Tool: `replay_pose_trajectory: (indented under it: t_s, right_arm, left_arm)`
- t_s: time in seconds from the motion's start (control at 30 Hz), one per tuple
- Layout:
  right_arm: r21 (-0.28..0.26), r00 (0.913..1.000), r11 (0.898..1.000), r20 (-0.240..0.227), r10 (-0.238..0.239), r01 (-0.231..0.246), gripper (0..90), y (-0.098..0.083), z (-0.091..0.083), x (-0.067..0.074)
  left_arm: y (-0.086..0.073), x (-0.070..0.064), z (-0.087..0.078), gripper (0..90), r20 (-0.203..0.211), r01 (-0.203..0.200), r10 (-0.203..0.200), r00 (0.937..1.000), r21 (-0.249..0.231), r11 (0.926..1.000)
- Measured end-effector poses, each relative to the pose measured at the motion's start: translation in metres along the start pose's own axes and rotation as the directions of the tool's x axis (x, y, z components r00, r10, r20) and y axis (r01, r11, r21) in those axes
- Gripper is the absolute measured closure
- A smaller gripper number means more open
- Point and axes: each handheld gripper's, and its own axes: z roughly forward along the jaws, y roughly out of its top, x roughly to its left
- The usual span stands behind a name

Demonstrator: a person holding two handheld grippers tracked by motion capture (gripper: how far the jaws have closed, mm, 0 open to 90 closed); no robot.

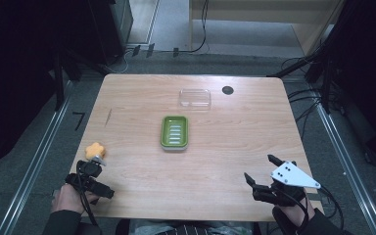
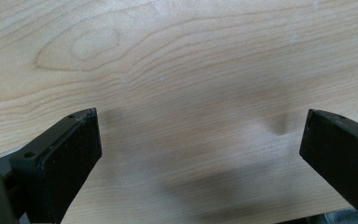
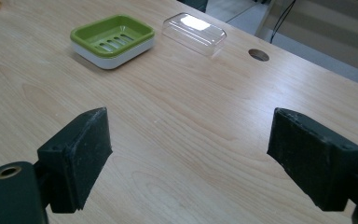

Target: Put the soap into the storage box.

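A green soap dish [image 1: 175, 132] with a white base sits in the middle of the wooden table [image 1: 225, 161]; the right gripper view has it at the upper left [image 3: 112, 39]. A clear plastic lid [image 1: 195, 98] lies just behind it [image 3: 195, 32]. An orange-yellow lump [image 1: 96, 150] rests near the table's left edge. Just in front of that lump my left gripper [image 1: 100, 180] is held open, with bare wood between its jaws [image 2: 200, 135]. My right gripper [image 1: 259, 167] hovers open at the front right corner, nothing between its jaws [image 3: 191, 140].
A dark round hole [image 1: 227, 90] is in the tabletop at the back, right of the lid [image 3: 258, 55]. Cables and metal floor rails run around the table. A hand holds each gripper at the table's near edge.
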Motion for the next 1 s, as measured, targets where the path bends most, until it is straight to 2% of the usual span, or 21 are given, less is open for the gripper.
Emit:
replay_pose_trajectory:
  t_s: [0.4,0.63,1.0]
  right_arm:
    - [0.003,1.0000,1.000,0.004,-0.003,0.003,13.6,0.000,0.000,0.001]
    - [0.002,1.0000,1.000,0.002,-0.002,0.002,13.6,0.000,-0.001,0.000]
    - [0.005,1.0000,1.000,0.001,-0.003,0.003,13.6,0.000,0.000,0.000]
  left_arm:
    - [0.003,0.003,-0.001,0.0,0.004,-0.014,0.014,0.9999,-0.013,0.9998]
    - [0.004,0.009,-0.004,0.0,-0.002,-0.007,0.007,1.0000,-0.034,0.9994]
    - [0.018,0.023,-0.010,0.0,-0.006,0.013,-0.013,0.9999,-0.095,0.9954]
